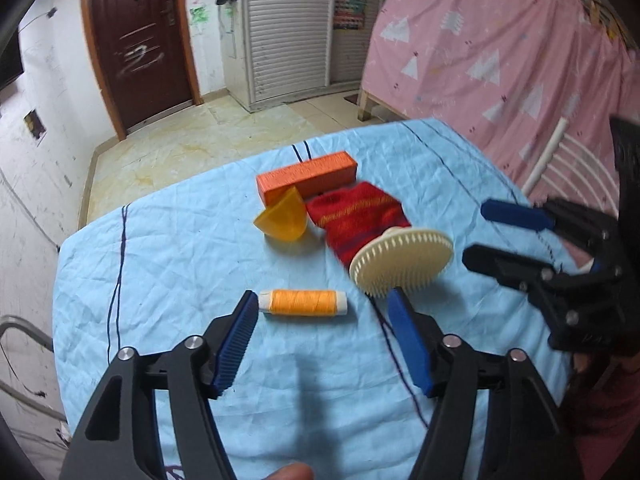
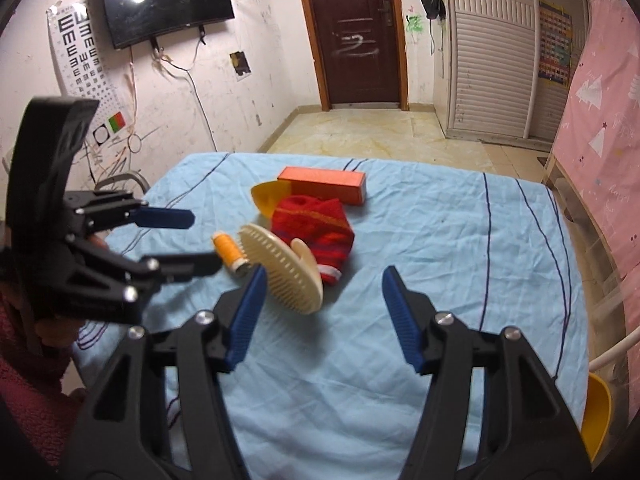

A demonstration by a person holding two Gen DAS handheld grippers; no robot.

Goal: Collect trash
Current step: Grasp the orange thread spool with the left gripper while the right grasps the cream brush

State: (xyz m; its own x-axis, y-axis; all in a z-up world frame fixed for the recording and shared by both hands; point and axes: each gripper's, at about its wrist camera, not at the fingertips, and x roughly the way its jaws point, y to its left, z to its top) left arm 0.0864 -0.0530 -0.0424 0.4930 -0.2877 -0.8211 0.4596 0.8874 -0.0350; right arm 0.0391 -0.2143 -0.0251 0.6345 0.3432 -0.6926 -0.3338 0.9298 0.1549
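Overhead, both wrist views look down on a bench draped in a wrinkled light-blue cloth with thin dark stripes (image 1: 168, 264), with a cluster of small items near its middle.

Leftmost, the left tongs (image 1: 324, 304) hover low over the cloth with their blue-padded fingers spread wide apart and empty. Lying on its side just beyond their tips, close to the left pad, is a spool of orange thread with white ends (image 1: 303, 302). Farther out sits a translucent yellow plastic cone-shaped scoop (image 1: 282, 222), tipped against the near face of a long orange rectangular cardboard box (image 1: 307, 176) at the far side of the cluster.

To the right of the scoop lies a crumpled red knitted sock with orange and purple stripes (image 1: 356, 216), touching the box. A round cream plastic brush with short bristles (image 1: 402, 260) is propped on the sock's near end, tilted up on edge.

Farther right, the right tongs (image 2: 322, 278) are also held above the cloth, fingers apart, holding nothing. In their own view the cream brush (image 2: 286, 270) sits just beside the left blue pad, with the orange spool (image 2: 229, 249) behind it and the sock (image 2: 316, 228) beyond. The left tongs (image 2: 206, 238) appear at the left side of this view, open, close to the spool.
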